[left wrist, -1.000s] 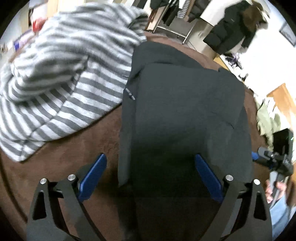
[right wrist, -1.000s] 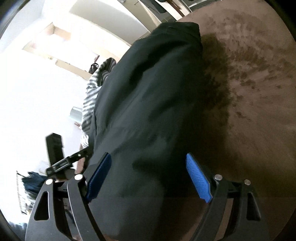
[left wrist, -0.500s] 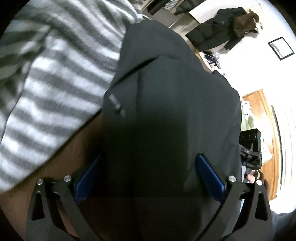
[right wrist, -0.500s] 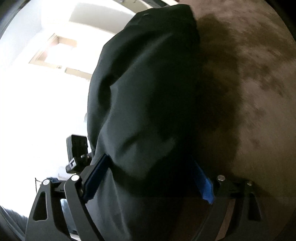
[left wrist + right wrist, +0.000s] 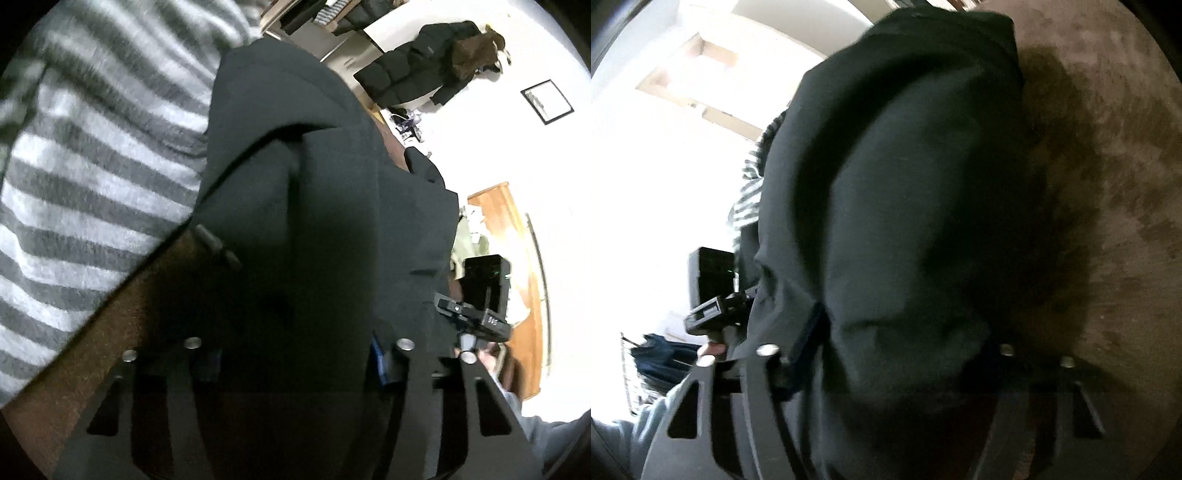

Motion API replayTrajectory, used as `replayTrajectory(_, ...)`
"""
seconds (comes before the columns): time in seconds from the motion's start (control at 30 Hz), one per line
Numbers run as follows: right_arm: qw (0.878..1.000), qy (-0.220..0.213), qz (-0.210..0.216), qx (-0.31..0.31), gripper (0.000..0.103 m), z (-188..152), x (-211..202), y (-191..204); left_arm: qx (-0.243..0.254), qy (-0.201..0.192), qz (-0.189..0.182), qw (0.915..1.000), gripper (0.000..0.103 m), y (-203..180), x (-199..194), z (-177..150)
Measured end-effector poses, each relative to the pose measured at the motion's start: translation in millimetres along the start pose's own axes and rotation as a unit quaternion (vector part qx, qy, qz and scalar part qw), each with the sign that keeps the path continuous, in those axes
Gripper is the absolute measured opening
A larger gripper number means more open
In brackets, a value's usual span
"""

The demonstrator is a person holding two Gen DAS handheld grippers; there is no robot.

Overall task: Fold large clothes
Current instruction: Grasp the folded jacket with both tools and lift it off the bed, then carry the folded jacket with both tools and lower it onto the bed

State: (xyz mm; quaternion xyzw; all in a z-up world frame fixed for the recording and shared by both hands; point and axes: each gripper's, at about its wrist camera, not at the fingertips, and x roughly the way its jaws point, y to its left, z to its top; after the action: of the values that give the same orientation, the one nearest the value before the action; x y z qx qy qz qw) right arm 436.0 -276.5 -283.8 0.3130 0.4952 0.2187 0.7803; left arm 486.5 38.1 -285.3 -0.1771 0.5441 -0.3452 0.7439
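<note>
Our left gripper (image 5: 295, 354) and right gripper (image 5: 897, 354) each buried in the black garment (image 5: 314, 229), grip unclear to us, cloth filling centre frame over brown carpet (image 5: 1108, 184), striped grey garment (image 5: 92, 166) upper left

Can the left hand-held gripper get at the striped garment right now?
Probably not: the left hand-held gripper has the black garment bunched between its fingers, though the striped garment lies close, up-left.

Background furnishings, both wrist views.
Brown carpeted floor (image 5: 1108, 166); black hooded parka (image 5: 424, 62) and framed picture (image 5: 547, 101) hang on white wall.
</note>
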Motion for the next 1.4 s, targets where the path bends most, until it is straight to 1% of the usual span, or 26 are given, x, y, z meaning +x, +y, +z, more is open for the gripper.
replayTrajectory(0.07, 1.000, -0.004, -0.015, -0.010, 0.045, -2.2, -4.8, 11.1, 0.011, -0.007, 0.018, 0.9998, 0.042, -8.3, -4.4, -0.9)
replayTrajectory(0.1, 1.000, -0.005, -0.023, -0.017, 0.043, -2.8, -6.4, 16.2, 0.020, -0.011, 0.031, 0.9993, 0.038, -15.7, -6.6, -0.7)
replayTrajectory(0.13, 0.999, -0.006, -0.031, -0.027, 0.038, -3.9, -8.8, 24.0, 0.028, -0.016, 0.042, 0.9986, 0.036, -23.2, -9.0, -0.3)
replayTrajectory(0.17, 0.999, -0.006, -0.038, -0.036, 0.035, -5.1, -11.2, 30.6, 0.032, -0.018, 0.042, 0.9984, 0.032, -27.9, -12.0, -0.6)
replayTrajectory(0.27, 0.997, -0.010, -0.050, -0.056, 0.028, -9.5, -15.9, 50.4, 0.054, -0.027, 0.062, 0.9963, 0.030, -48.5, -19.6, 0.0)
replayTrajectory(0.37, 0.996, -0.019, -0.057, -0.071, 0.026, -15.5, -24.1, 66.6, 0.072, -0.032, 0.075, 0.9941, 0.029, -69.9, -23.6, 1.7)
replayTrajectory(0.47, 0.995, -0.036, -0.055, -0.075, 0.025, -21.5, -41.8, 74.5, 0.085, -0.036, 0.078, 0.9927, 0.028, -88.4, -27.9, 1.7)
replayTrajectory(0.6, 0.995, -0.059, -0.047, -0.072, 0.024, -24.6, -81.8, 64.2, 0.098, -0.045, 0.068, 0.9918, 0.027, -114.8, -35.0, 7.4)
replayTrajectory(0.67, 0.994, -0.073, -0.045, -0.063, 0.024, -22.0, -108.0, 54.7, 0.108, -0.043, 0.064, 0.9912, 0.026, -131.4, -31.8, 12.6)
replayTrajectory(0.77, 0.992, -0.094, -0.059, -0.057, 0.024, -20.6, -141.6, 44.5, 0.133, -0.036, 0.059, 0.9887, 0.026, -162.5, -22.1, 19.0)
replayTrajectory(0.83, 0.991, -0.104, -0.071, -0.049, 0.023, -22.1, -163.1, 33.9, 0.153, -0.026, 0.051, 0.9866, 0.026, -186.8, -10.5, 22.9)
replayTrajectory(0.87, 0.990, -0.108, -0.077, -0.042, 0.023, -21.9, -176.3, 26.6, 0.164, -0.021, 0.042, 0.9853, 0.026, -199.8, -4.1, 24.6)
replayTrajectory(1.0, 0.985, -0.125, -0.122, -0.018, 0.023, -29.6, -242.9, -6.0, 0.199, 0.000, 0.015, 0.9799, 0.026, -247.3, 27.1, 31.3)
replayTrajectory(1.03, 0.983, -0.127, -0.129, -0.014, 0.023, -33.7, -253.8, -8.5, 0.210, 0.006, 0.007, 0.9777, 0.026, -265.0, 39.1, 32.6)
replayTrajectory(1.1, 0.979, -0.133, -0.155, -0.001, 0.023, -40.7, -284.7, -26.3, 0.234, 0.020, -0.004, 0.9720, 0.025, -300.6, 65.9, 34.6)
replayTrajectory(1.13, 0.977, -0.137, -0.164, 0.008, 0.023, -45.1, -298.5, -34.1, 0.241, 0.028, -0.010, 0.9700, 0.025, -311.9, 75.4, 32.6)
replayTrajectory(1.17, 0.974, -0.142, -0.177, 0.021, 0.023, -51.0, -317.0, -46.6, 0.252, 0.038, -0.016, 0.9668, 0.025, -328.3, 91.4, 32.2)
replayTrajectory(1.2, 0.971, -0.146, -0.185, 0.029, 0.023, -56.9, -327.1, -52.7, 0.261, 0.048, -0.021, 0.9638, 0.025, -342.6, 106.7, 30.5)
replayTrajectory(1.27, 0.965, -0.155, -0.206, 0.051, 0.023, -69.1, -356.9, -72.8, 0.271, 0.066, -0.031, 0.9599, 0.025, -360.6, 131.0, 25.0)
replayTrajectory(1.37, 0.957, -0.162, -0.228, 0.077, 0.023, -81.8, -386.7, -97.9, 0.286, 0.091, -0.046, 0.9527, 0.025, -393.3, 172.9, 16.0)
replayTrajectory(1.4, 0.953, -0.162, -0.242, 0.083, 0.023, -86.3, -396.6, -107.5, 0.294, 0.098, -0.049, 0.9495, 0.025, -404.2, 186.8, 13.2)
